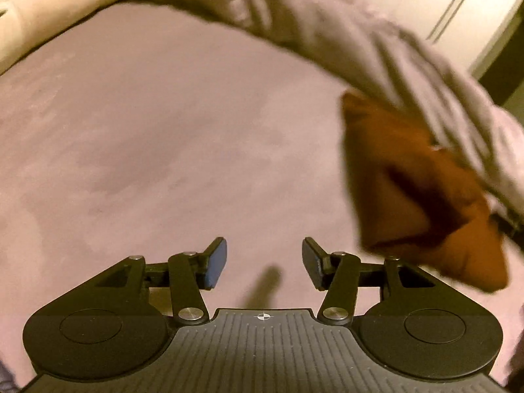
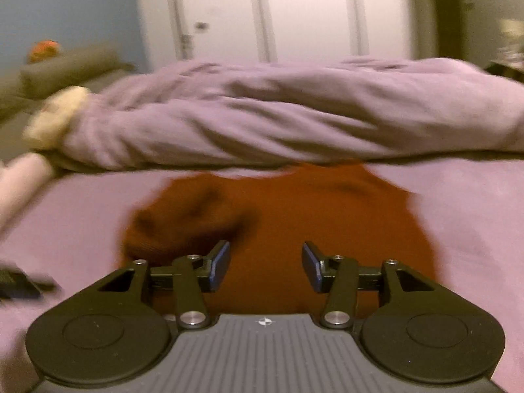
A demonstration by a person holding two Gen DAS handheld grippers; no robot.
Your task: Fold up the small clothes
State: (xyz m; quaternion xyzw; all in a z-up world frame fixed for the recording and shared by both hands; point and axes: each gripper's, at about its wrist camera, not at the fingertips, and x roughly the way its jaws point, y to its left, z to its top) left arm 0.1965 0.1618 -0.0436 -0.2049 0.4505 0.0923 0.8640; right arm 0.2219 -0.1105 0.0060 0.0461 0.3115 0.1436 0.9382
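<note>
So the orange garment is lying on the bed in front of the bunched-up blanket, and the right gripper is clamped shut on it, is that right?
Not quite. The right gripper is open, jaws apart with nothing between them, as the right wrist view shows. The orange garment does lie on the bed in front of the bunched-up blanket.

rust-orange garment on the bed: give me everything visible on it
The rust-orange garment looks like soft knit fabric, one solid colour, lying crumpled on the pink bedsheet. Its left part is bunched into dark folds; the rest lies flatter. Its far edge reaches the rumpled lilac duvet. The right claw hovers open over it, gripping nothing. Motion blur hides garment type and seams.
</note>
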